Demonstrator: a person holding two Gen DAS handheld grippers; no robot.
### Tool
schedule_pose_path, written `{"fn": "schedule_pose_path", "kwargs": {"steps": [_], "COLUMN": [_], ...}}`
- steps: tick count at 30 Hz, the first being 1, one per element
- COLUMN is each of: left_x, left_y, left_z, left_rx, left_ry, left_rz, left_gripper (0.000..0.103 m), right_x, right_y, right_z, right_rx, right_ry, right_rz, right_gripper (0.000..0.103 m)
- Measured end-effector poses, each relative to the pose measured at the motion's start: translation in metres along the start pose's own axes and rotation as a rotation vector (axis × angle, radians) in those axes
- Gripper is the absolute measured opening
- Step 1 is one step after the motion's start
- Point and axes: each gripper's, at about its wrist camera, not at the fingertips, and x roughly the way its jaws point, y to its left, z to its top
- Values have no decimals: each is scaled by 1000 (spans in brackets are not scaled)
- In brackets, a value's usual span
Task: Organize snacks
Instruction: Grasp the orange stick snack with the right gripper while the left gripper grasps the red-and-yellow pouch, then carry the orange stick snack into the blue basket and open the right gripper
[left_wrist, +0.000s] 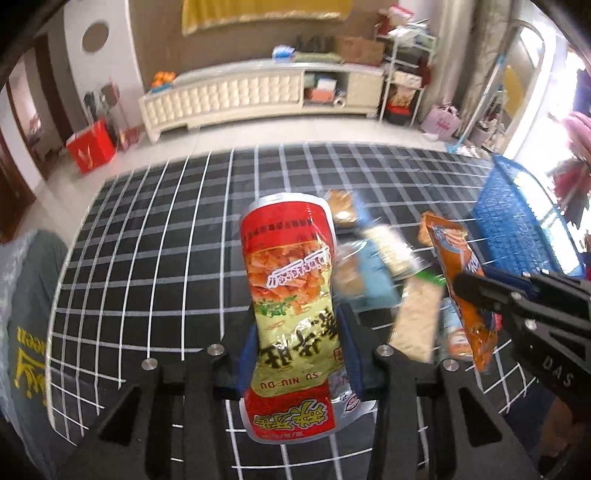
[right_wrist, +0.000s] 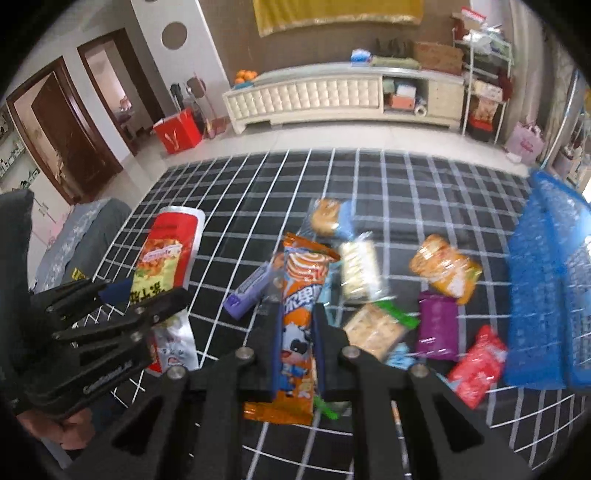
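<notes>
Grid-check table (right_wrist: 406, 177), living rm. L gripper (left_wrist: 297, 354) pinching red-green snack bag (left_wrist: 291, 295); R gripper (right_wrist: 297, 350) clamped on orange wafer pkt (right_wrist: 299, 295). Blue basket (right_wrist: 535, 295) far right; approx. nine loose snacks left, sorting looks barely begun.

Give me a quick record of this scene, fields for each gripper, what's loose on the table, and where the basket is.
left gripper: shut on red and yellow snack bag
right gripper: shut on orange wafer pack
loose snacks: purple packet, red packet, orange biscuit pack
blue basket: table's right edge
surface: black grid cloth
</notes>
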Motion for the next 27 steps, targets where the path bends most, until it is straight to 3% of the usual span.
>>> {"fn": "schedule_pose_path", "kwargs": {"steps": [7, 15, 27], "left_x": [-38, -41, -13], "left_y": [-64, -137, -219], "left_z": [18, 38, 74], "left_rx": [98, 197, 272], "left_ry": [-87, -112, -73], "left_rz": [-50, -131, -195], "left_gripper": [37, 37, 36], "right_x": [-49, -92, -86], "right_y": [-43, -109, -199], "right_z": [5, 8, 19], "right_rx": [10, 46, 156], "right_ry": [-86, -144, -118], "right_rz": [-62, -141, -189], "right_gripper": [19, 19, 19]}}
